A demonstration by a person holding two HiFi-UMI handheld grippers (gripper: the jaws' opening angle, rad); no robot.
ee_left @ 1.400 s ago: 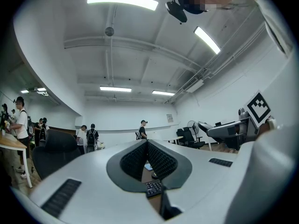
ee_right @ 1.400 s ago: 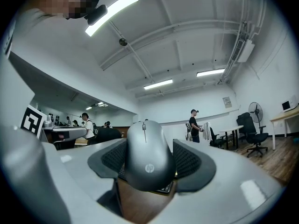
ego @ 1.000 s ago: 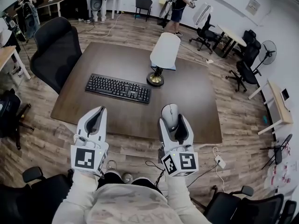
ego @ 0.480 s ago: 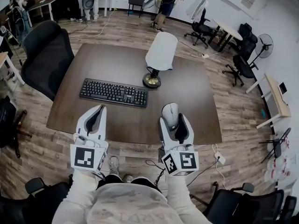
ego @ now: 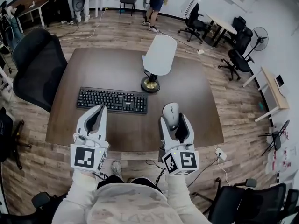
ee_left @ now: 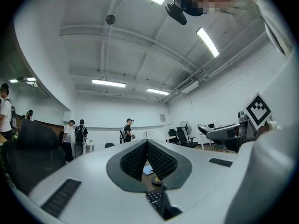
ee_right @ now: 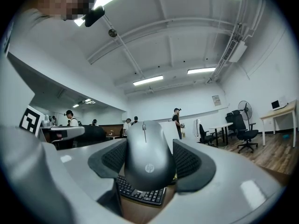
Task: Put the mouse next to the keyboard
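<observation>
One mouse (ee_right: 145, 155) between right gripper (ego: 173, 121) jaws

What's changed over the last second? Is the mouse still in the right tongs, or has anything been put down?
Nothing was taken hold of or let go. Both tongs have been carried forward over the table. In the head view its near edge and the keyboard now sit closer to them. The right tongs still clamp the mouse, which is not yet set down. The left tongs stay shut and empty.
</observation>
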